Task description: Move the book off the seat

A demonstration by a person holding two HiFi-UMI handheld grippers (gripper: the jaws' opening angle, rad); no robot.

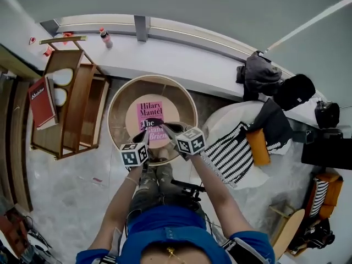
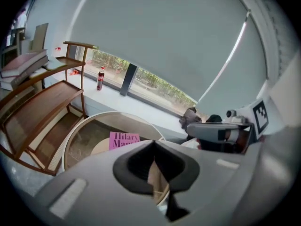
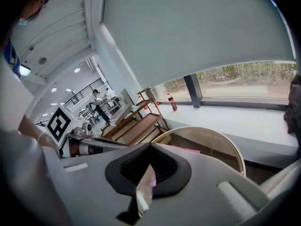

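Note:
A pink book (image 1: pixel 149 111) printed "Hilary Mantel" lies flat on the seat of a round tub chair (image 1: pixel 117 100) with a pale curved rim. Both of my grippers hang over the book's near edge. The left gripper (image 1: pixel 146 131) is on the left and the right gripper (image 1: pixel 171 130) on the right, their tips close together. In the left gripper view the left gripper (image 2: pixel 154 147) has its jaws shut, and the book (image 2: pixel 123 140) shows beyond them. In the right gripper view the right gripper (image 3: pixel 149 149) is also shut, with a pink sliver of the book (image 3: pixel 188 149) past it. Neither gripper holds anything.
A wooden shelf rack (image 1: pixel 71 103) stands left of the chair, with a red book (image 1: pixel 41 100) beside it. A bottle (image 1: pixel 105 37) stands on the white windowsill. To the right is a white armchair with a striped blanket (image 1: pixel 234 153) and an orange cushion (image 1: pixel 258 146). Dark bags (image 1: pixel 258 73) lie on the sill.

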